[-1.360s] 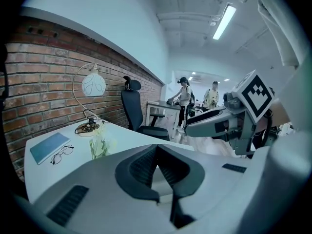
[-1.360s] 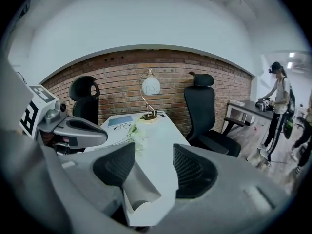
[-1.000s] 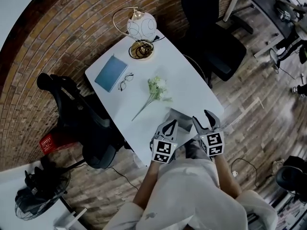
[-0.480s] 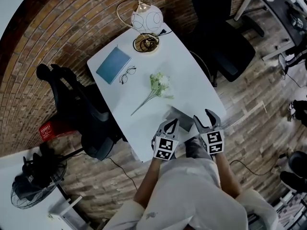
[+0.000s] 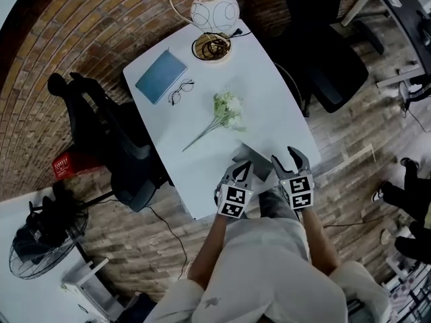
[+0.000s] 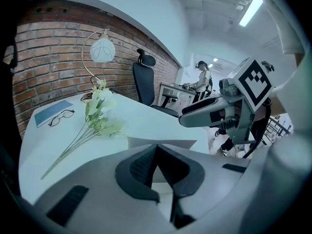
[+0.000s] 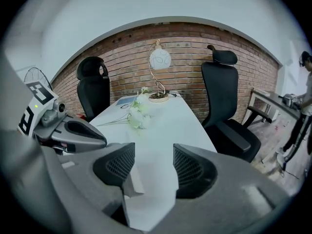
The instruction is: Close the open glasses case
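Table: white top (image 5: 269,99) that runs away from the person, who stands at its near edge.
Glasses case: grey, open (image 5: 253,159), at the near edge of the table towards its near right corner, with the lid raised.
Left gripper: (image 5: 240,169) over the near edge, just beside the case on its left. Its tongs are pressed together at the tips with nothing between them, and the case lid stands right behind them in the left gripper view.
Right gripper: (image 5: 283,155) at the right side of the case. Its tongs stand apart with bare table top in the gap. A grey edge of the case shows low by its left pad; I cannot tell whether they touch.
Flowers: pale bunch (image 5: 225,106) lying mid-table, stems pointing to the left edge.
Glasses: (image 5: 181,91) near the far left corner, just beside the blue book (image 5: 161,77).
Lamp: round white shade (image 5: 214,11) at the far edge.
Chairs: a black one (image 5: 101,126) at the left edge, another (image 5: 330,59) at the right edge.
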Motion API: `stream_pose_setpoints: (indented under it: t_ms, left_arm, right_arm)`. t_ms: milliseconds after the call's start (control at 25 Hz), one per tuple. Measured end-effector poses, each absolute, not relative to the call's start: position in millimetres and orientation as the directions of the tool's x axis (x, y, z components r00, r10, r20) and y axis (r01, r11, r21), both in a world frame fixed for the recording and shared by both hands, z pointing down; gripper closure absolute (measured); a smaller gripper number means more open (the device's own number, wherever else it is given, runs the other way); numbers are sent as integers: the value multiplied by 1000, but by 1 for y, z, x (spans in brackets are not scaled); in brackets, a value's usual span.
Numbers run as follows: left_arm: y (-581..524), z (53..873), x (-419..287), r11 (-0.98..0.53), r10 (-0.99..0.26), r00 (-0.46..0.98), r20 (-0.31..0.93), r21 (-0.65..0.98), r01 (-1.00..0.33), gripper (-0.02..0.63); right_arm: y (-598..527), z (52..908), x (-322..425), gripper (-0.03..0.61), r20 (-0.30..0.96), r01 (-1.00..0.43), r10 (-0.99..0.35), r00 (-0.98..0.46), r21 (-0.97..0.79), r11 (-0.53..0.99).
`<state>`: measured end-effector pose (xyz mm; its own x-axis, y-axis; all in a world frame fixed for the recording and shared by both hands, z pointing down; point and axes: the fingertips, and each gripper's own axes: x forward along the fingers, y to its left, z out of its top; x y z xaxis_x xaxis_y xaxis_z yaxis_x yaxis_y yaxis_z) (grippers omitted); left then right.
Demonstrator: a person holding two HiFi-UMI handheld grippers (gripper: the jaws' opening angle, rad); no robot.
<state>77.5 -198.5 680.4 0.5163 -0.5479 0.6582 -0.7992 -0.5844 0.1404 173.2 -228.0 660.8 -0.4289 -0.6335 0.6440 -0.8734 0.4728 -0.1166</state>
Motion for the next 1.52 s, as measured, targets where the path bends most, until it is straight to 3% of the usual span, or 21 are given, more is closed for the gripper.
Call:
stream_pose_setpoints:
  t_ms: [1520]
  left_arm:
    - [-198,718,108,-598,-491,523,697,167,-784,609]
  right_arm:
    - [-224,707,164,331,702,-843,-553,-449,-128,522]
